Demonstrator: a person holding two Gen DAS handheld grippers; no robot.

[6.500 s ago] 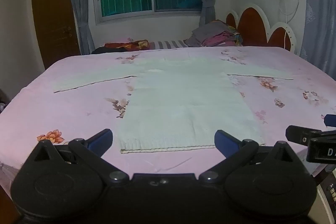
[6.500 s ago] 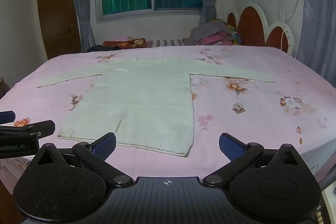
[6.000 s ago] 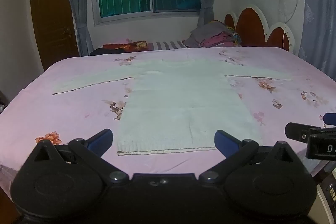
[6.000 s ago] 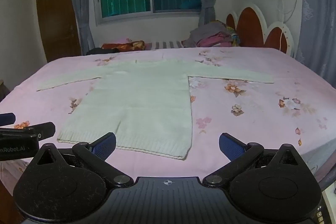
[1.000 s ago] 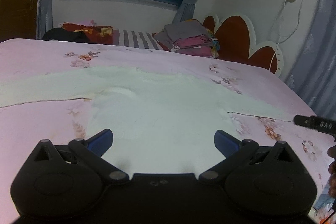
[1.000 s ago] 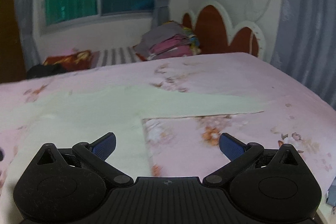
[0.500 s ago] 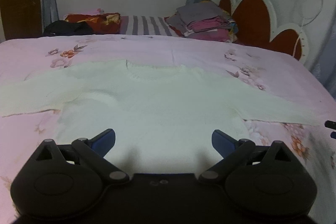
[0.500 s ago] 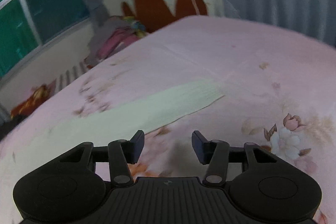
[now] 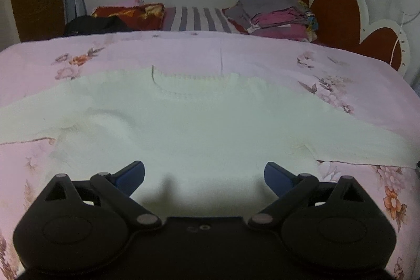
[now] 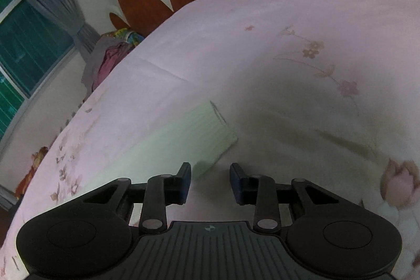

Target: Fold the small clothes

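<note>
A pale cream knitted sweater (image 9: 204, 122) lies flat on the pink flowered bedsheet (image 9: 183, 51), sleeves spread to both sides and neckline at the far side. My left gripper (image 9: 204, 173) hovers over the sweater's chest, open, with nothing between its fingers. In the right wrist view the ribbed cuff of the sweater's sleeve (image 10: 207, 133) lies just ahead of my right gripper (image 10: 210, 181). Its jaws are closing with a narrow gap left. The cuff's near corner sits at the gap's mouth and the pads do not press on it.
A stack of folded clothes (image 9: 275, 15) and a striped cloth (image 9: 197, 20) lie at the bed's far edge below the window. A red and white scalloped headboard (image 9: 349, 22) stands at the right. The sheet (image 10: 302, 70) spreads wide beyond the cuff.
My right gripper has swung to the sleeve's end, rolled, dropped close to the cuff, and its jaws have narrowed from wide open. My left gripper moved in over the sweater's chest toward the neckline.
</note>
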